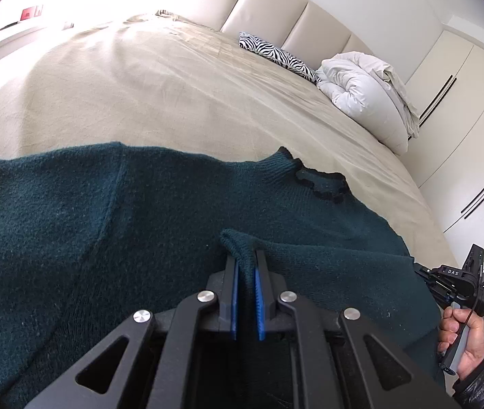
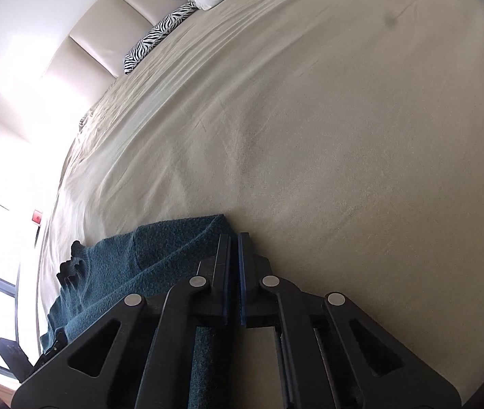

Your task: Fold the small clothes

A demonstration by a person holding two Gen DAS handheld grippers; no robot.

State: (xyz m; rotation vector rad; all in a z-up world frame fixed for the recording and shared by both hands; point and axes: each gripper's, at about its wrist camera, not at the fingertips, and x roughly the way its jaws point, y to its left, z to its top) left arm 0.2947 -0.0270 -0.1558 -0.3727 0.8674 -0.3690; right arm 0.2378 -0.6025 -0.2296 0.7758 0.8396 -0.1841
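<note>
Beige wrinkled bedsheet [image 1: 174, 95]; fuzzy teal knit sweater [image 1: 71, 225]; left gripper [image 1: 246, 255] pinching knit fold; right gripper [image 2: 234, 238] clenched, nothing visibly btwn pads.

I am in a home bedroom. Before me spreads a wide bed [image 1: 180, 95] under a beige cover, backed by a padded cream headboard [image 1: 276, 6]. A zebra-print pillow [image 1: 277, 55] and a bundled white duvet [image 1: 364, 92] lie at its head, beside built-in wardrobe doors [image 1: 460, 102].

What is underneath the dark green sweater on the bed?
The dark green sweater lies spread on the beige bedsheet, which shows all around it. Whether anything else lies beneath it cannot be seen, because the knit covers that patch.
</note>
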